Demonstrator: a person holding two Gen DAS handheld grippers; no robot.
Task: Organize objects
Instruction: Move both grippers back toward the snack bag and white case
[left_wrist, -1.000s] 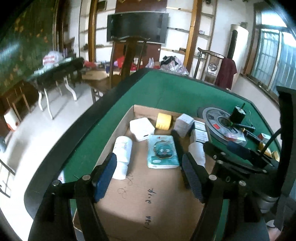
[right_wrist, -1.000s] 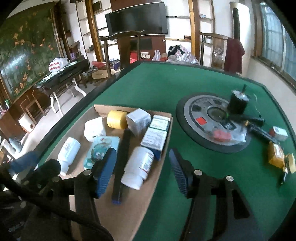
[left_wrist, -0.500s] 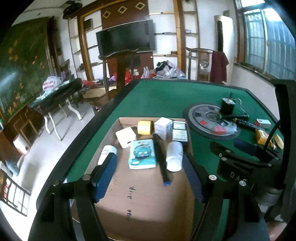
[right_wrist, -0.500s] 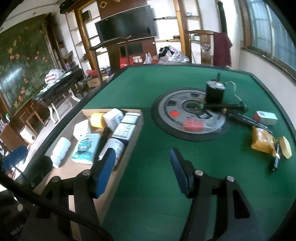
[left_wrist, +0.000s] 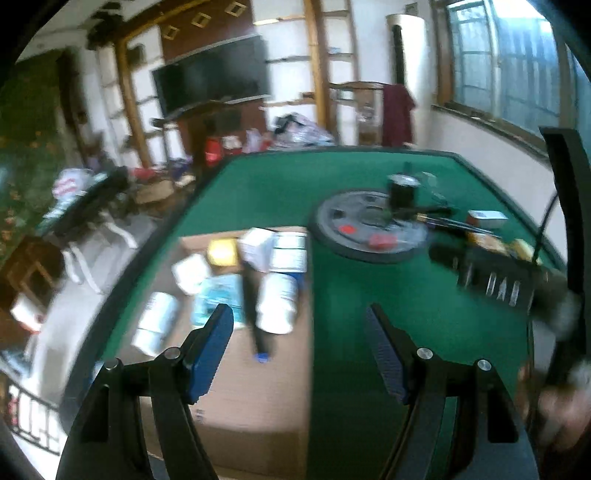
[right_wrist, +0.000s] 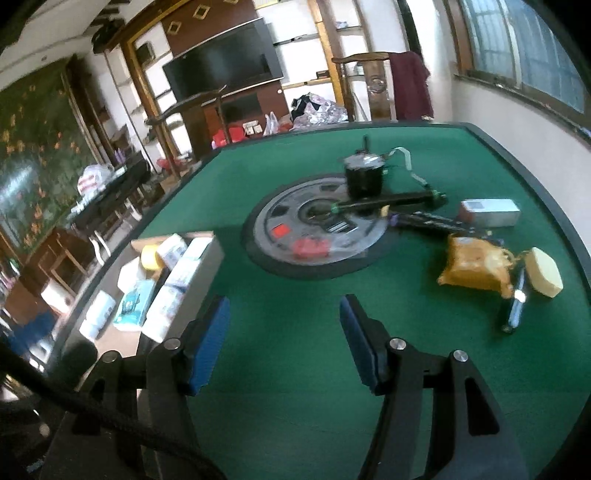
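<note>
A cardboard box (left_wrist: 258, 398) lies on the green table (left_wrist: 406, 302) at the left. It holds a white bottle (left_wrist: 277, 302), a black pen (left_wrist: 253, 306), a blue packet (left_wrist: 216, 295), a yellow tape roll (left_wrist: 221, 252) and small white boxes (left_wrist: 290, 253). My left gripper (left_wrist: 299, 347) is open and empty, above the box's right edge. My right gripper (right_wrist: 282, 332) is open and empty over bare green felt, right of the box (right_wrist: 199, 266). An orange packet (right_wrist: 472, 267), a yellow block (right_wrist: 543, 271), a dark tube (right_wrist: 513, 306) and a grey box (right_wrist: 487, 212) lie at the right.
A round grey disc (right_wrist: 317, 232) sits mid-table with a black motor (right_wrist: 364, 173), a black rod (right_wrist: 388, 201) and a red piece (right_wrist: 310, 248) on it. The right gripper's body (left_wrist: 495, 284) shows in the left wrist view. Chairs and a side table stand beyond the table.
Both grippers have pulled back and swung to the right, away from the box. The right gripper now faces the disc and loose items. Both stayed open and empty.
</note>
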